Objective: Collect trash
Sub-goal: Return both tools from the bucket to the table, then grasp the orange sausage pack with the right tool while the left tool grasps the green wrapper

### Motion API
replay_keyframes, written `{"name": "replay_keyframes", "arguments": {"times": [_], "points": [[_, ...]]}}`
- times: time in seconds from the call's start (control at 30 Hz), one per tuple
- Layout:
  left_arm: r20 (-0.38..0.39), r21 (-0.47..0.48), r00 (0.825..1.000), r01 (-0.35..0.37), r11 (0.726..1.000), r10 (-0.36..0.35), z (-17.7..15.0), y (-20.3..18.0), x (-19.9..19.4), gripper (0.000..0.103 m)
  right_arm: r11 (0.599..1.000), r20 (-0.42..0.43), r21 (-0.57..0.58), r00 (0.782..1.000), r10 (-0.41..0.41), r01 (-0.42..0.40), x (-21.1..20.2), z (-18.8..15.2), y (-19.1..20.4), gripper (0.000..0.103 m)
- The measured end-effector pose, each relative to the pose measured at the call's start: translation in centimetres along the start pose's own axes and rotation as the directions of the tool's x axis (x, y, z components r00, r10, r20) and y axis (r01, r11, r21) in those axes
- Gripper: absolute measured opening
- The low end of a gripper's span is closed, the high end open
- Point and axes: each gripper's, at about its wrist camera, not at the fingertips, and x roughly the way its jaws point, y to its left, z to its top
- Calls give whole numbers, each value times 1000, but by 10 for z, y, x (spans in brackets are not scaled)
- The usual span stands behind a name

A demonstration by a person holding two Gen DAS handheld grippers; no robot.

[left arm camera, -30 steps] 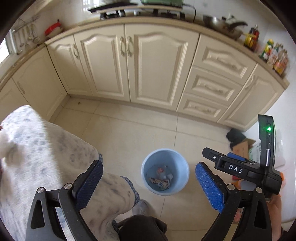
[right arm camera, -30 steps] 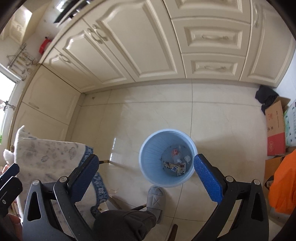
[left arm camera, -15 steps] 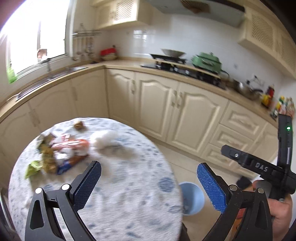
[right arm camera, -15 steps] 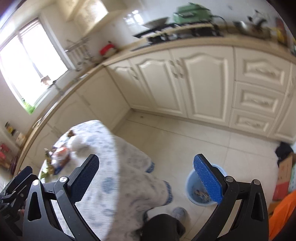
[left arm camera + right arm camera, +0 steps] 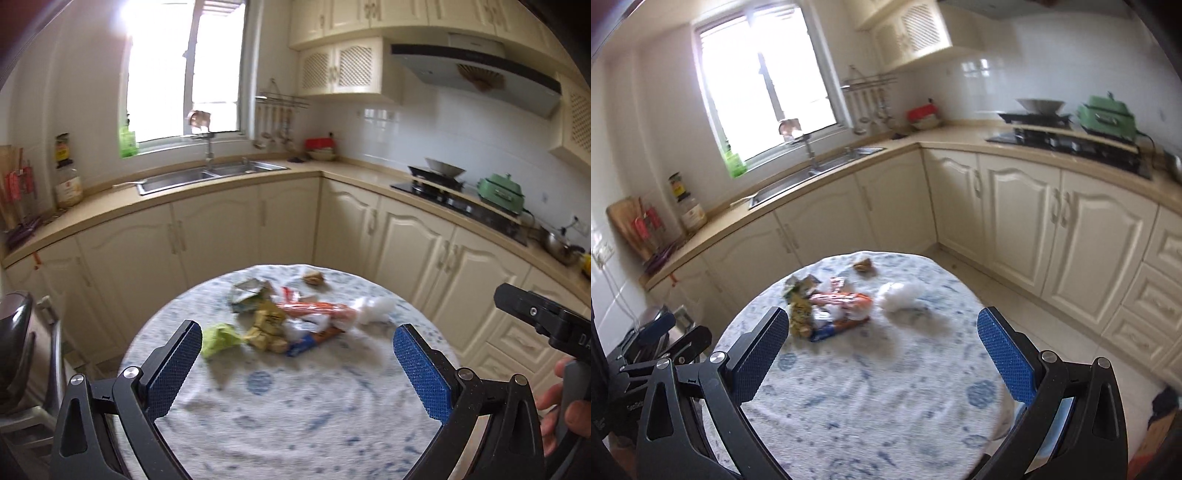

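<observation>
While both grippers hang over the near part of the round worktop (image 5: 295, 424), their jaws stand spread wide with nothing between them: the left gripper (image 5: 297, 365) fills the lower corners of its view, the right gripper (image 5: 879, 347) does the same in its own. The trash sits in a loose pile toward the far side of the worktop, at the centre of each frame: a green crumpled wrapper (image 5: 220, 339), yellow wrappers (image 5: 267, 326), an orange packet (image 5: 317, 311), a blue-ended packet (image 5: 827, 331) and a white wad (image 5: 899, 295) just beside the pile on its right. A small brown scrap (image 5: 313, 277) lies apart, close to the far edge. The patterned cloth between the jaws and the pile is bare. Beyond the far rim, cream cabinets (image 5: 1027, 221) run across the frame, with open floor (image 5: 967, 271) at right between them and the worktop.
</observation>
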Motion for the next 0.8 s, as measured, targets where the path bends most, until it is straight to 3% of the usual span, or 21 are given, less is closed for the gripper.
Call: {"name": "replay_keyframes", "arguments": {"times": [0.17,0.33,0.47,0.8], "points": [[19,-9,996,-83,997,83,-6,18,-9,102,995,7,-97,999,33,-32,7,-2,48,103],[-28,-30,994,-105,994,104,-18,34,13,102,986,-29,-153,998,63,-66,27,-8,71,103],[-74,-39,989,-131,991,128,-21,46,46,102,978,-90,-196,994,61,-77,62,-12,81,103],[-178,-9,968,-179,984,175,-17,77,174,102,957,-223,-278,975,13,-77,160,-14,79,102]]}}
